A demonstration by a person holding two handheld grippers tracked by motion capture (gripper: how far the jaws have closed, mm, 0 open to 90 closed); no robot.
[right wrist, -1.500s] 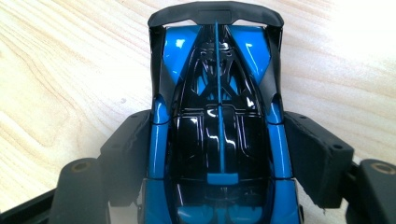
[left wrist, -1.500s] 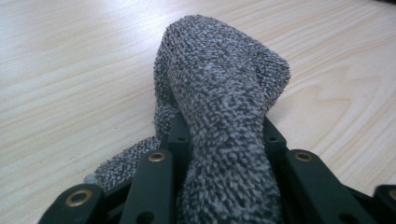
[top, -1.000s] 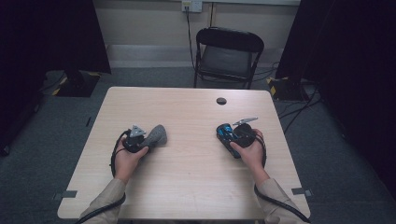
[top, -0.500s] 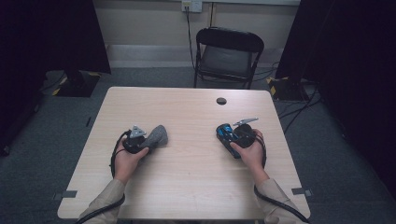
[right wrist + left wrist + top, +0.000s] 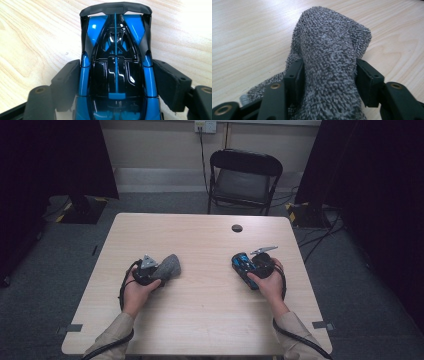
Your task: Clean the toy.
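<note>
On the near half of the tabletop (image 5: 210, 320), the left claw (image 5: 328, 72) has just been spreading its jaws, yet the grey terry cloth (image 5: 329, 50) still fills the gap and touches both pads. The right claw (image 5: 116, 85) pinches a blue and black toy car (image 5: 116, 62) by its flanks. Farther off stands a black folding chair (image 5: 242, 175).

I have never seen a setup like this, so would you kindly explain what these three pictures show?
A person sits at a wooden table, holding hand-held tongs in each hand. The overhead picture looks down from above; the other two come from small cameras riding on each tool. The left tongs have a grey terry cloth between their jaws, which have just been opening, though the pads seem to touch it. The right tongs have their jaws at the sides of a blue and black toy car. A small dark disc lies near the far edge.
</note>
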